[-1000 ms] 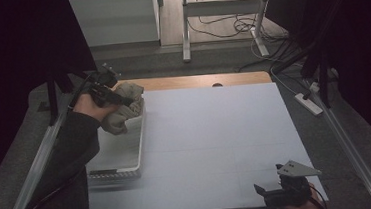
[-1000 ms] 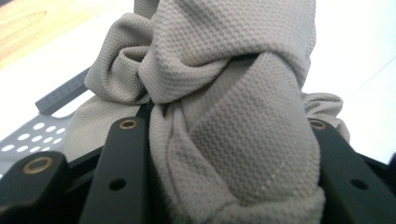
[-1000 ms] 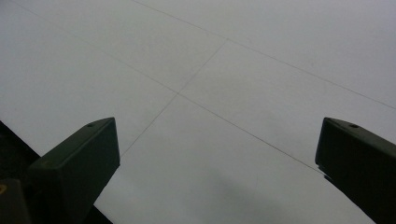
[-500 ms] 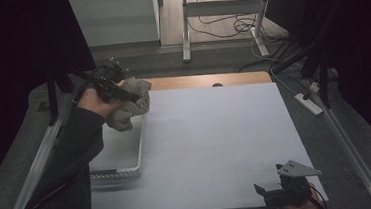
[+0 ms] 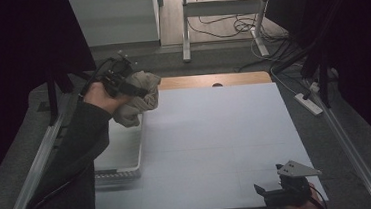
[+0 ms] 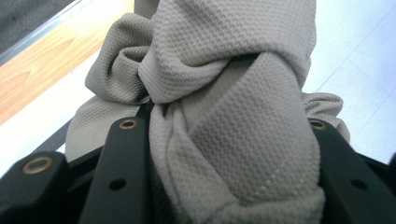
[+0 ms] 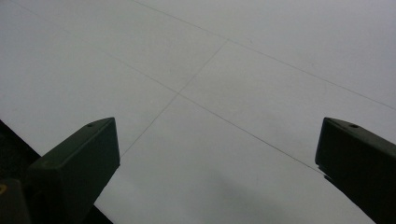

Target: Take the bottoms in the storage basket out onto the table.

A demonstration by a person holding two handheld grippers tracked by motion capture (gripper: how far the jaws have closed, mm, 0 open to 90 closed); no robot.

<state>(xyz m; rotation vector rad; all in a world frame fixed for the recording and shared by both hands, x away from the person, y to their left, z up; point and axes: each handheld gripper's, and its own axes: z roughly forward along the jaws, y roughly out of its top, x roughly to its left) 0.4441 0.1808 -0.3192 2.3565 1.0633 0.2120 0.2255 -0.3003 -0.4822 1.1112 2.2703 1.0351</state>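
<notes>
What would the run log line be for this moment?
left hand-held gripper: shut on beige cloth, lifted above white tray | right hand-held gripper: open, idle over near table edge

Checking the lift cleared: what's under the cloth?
The cloth hangs from the left hand-held gripper above the white tray's far end. The tray floor beneath it is hidden.

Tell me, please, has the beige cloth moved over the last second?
Yes: the left gripper has carried the beige cloth up and rightward, over the white tray's far right rim.
</notes>
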